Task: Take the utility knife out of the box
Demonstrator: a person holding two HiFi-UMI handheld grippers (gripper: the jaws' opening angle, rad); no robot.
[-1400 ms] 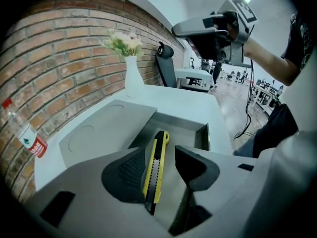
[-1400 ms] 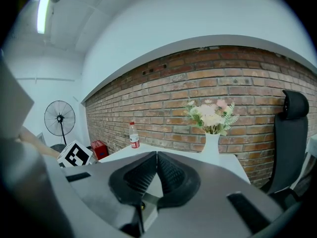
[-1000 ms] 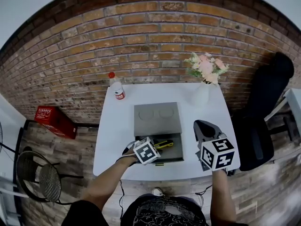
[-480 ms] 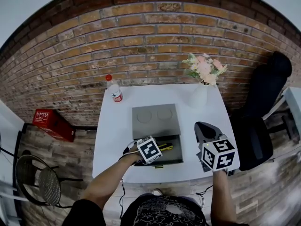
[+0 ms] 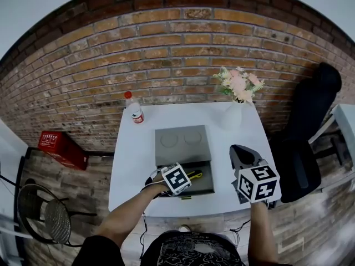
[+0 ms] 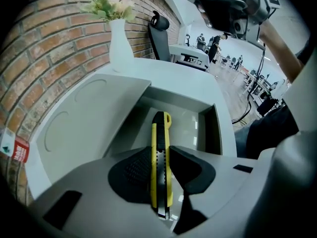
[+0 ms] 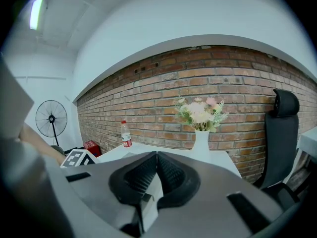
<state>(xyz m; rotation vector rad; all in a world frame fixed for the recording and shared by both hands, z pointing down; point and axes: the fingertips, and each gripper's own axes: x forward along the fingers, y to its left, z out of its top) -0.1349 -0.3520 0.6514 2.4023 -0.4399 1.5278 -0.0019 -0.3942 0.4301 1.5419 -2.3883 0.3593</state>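
Left gripper view: my left gripper [image 6: 160, 155] points steeply down into the box [image 6: 208, 128], and its jaws are closing with the knife [image 6: 160, 130] between them.
Left pads: the pads [image 6: 134, 170] sit against the knife's two long sides with no gap that I can make out. The opening is about half its range. I judge the grip begun but not yet firm.
Knife: it lies flat on the box floor, in line with my jaws. Its yellow and black far end points at the far wall, and its near end with the metal strip is under my jaws.
Risk, pivot: the pads hold the near end only, so the long free end may droop on lifting and strike a box wall.
Risk, slip: the sides are smooth and narrow. A lift before the jaws settle could let the knife slide out and drop back.
Risk, box: nothing steadies the box. A snag on the wall could drag or tip it.
Right gripper: my right gripper [image 7: 156, 162] hangs above the table [image 5: 133, 159], right of the box. Its pads are together with nothing between them.
Lid: the lid [image 5: 180, 144] lies open and flat beyond the box.
Beyond: a vase [image 5: 232, 115] and a bottle [image 5: 134, 111] stand near the brick wall, well apart from the work.
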